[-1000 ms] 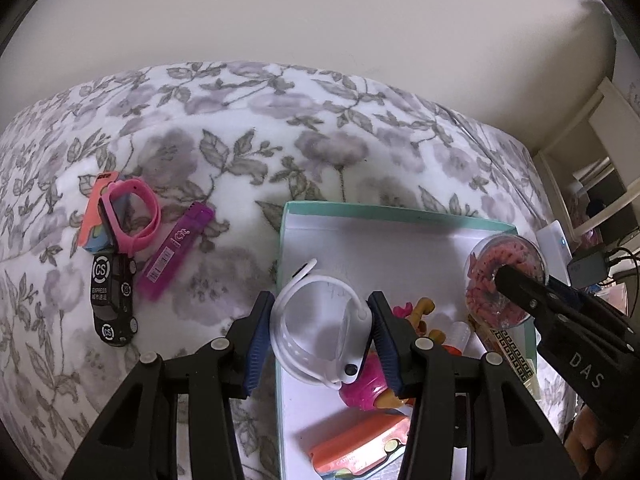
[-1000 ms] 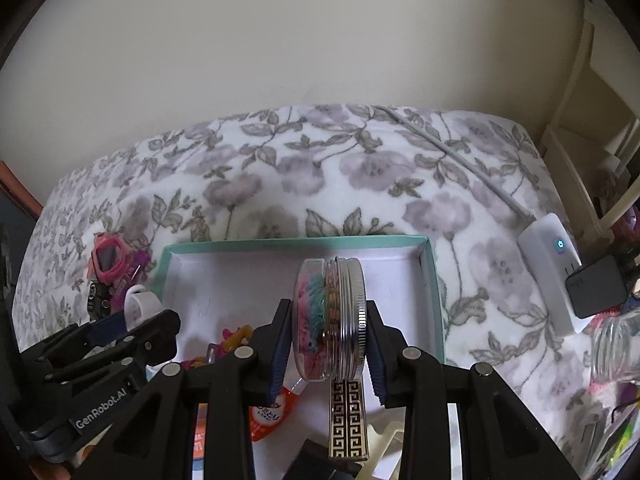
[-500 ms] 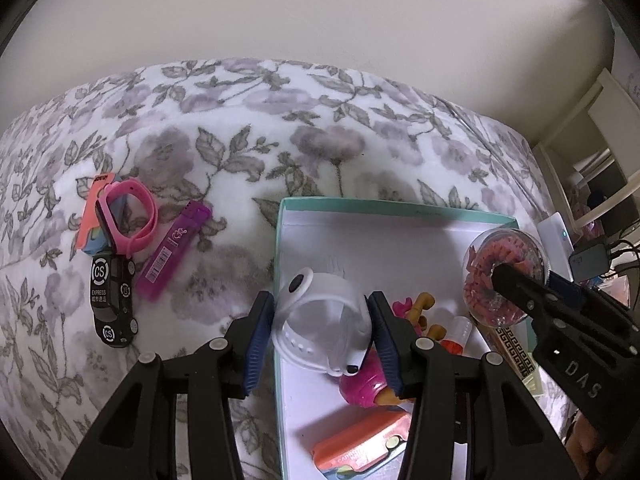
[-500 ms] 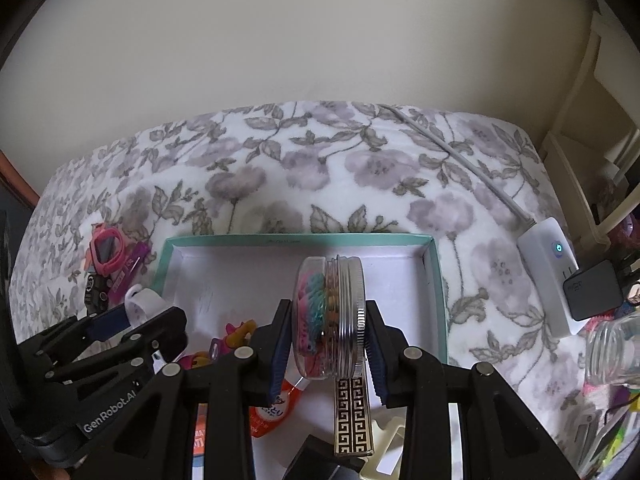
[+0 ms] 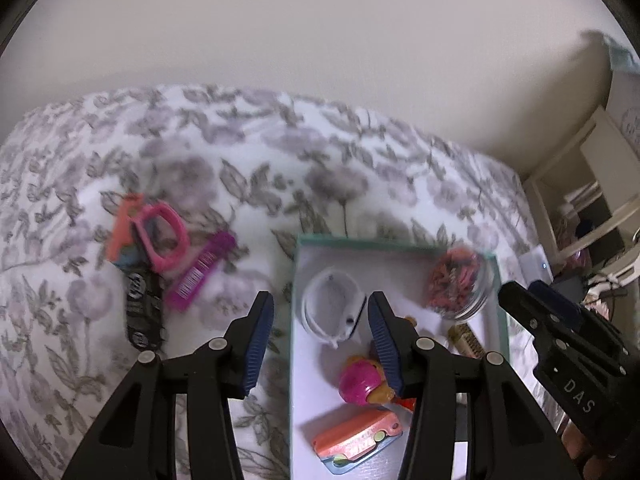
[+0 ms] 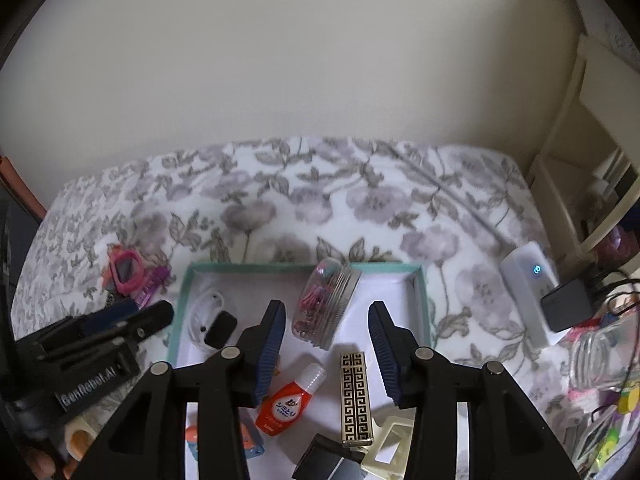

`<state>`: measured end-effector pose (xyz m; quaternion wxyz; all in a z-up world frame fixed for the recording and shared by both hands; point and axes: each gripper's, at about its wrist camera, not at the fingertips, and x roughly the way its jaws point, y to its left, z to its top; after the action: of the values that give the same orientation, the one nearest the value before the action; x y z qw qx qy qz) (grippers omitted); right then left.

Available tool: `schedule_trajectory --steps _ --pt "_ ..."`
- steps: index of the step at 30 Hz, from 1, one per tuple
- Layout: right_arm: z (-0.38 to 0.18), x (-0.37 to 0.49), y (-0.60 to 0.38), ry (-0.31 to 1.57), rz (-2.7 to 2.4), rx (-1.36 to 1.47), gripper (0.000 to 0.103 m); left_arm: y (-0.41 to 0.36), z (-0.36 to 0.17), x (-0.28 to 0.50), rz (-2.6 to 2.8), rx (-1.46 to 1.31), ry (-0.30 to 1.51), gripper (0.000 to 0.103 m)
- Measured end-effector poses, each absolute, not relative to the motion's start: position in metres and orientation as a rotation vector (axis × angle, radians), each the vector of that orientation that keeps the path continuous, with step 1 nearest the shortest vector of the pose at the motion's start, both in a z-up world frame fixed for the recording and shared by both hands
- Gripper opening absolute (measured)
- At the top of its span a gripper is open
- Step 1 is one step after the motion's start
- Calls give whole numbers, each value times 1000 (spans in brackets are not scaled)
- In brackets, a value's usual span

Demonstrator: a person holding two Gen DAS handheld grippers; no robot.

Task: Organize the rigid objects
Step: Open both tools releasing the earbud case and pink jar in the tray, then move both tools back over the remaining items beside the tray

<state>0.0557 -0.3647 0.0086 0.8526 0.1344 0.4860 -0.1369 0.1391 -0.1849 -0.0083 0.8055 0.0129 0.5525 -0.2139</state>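
- Right hand-held gripper: jaws opening, nothing pressed; the bead jar lies just ahead in the teal tray.
- Left hand-held gripper: released above the white band, also in the tray.
- Beyond, left on the bed: pink watch, purple lighter and black toy car, apparently not yet sorted.

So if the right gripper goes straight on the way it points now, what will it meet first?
Probably the clear jar of colourful clips, lying on its side in the teal-rimmed box. It sits just ahead of the right gripper, whose jaws are opening with nothing between them. Depth is uncertain.
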Motion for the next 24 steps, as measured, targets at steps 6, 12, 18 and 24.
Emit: schedule_trajectory --steps 6,12,18,24 --pt "35 50 -358 953 -299 249 64 -167 16 144 -412 -16 1127 63" --pt "42 50 -354 930 -298 239 77 -154 26 149 -339 -20 1101 76" --pt "40 50 -356 924 -297 256 88 -144 26 153 -277 -13 1069 94" --pt "35 52 -359 918 -308 278 99 -137 26 157 -240 -14 1050 97"
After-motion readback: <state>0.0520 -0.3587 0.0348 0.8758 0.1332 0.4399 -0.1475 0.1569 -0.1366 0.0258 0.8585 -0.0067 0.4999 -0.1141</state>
